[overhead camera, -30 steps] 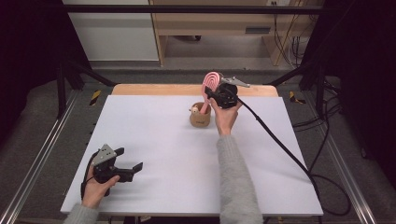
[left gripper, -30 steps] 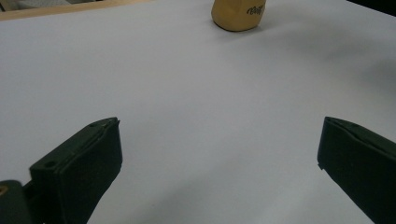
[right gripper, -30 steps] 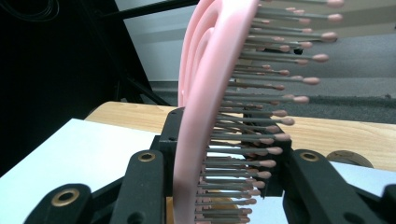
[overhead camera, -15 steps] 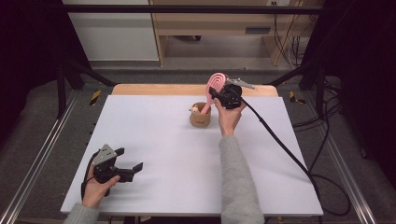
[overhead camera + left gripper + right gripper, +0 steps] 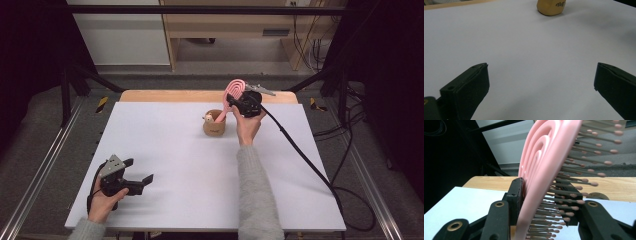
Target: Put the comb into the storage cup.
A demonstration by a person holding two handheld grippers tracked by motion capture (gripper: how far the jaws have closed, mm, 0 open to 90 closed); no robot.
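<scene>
High view, tan cup (image 5: 214, 128), pink hairbrush (image 5: 231, 96) handle inside

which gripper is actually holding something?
The right gripper, far side of the table: its jaws clamp the pink hairbrush standing in the tan cup. The left gripper rests open, holding nothing.

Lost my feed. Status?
Right hand-held gripper shut on pink hairbrush, handle in wooden cup. Left hand-held gripper open. Nothing in the way.
</scene>
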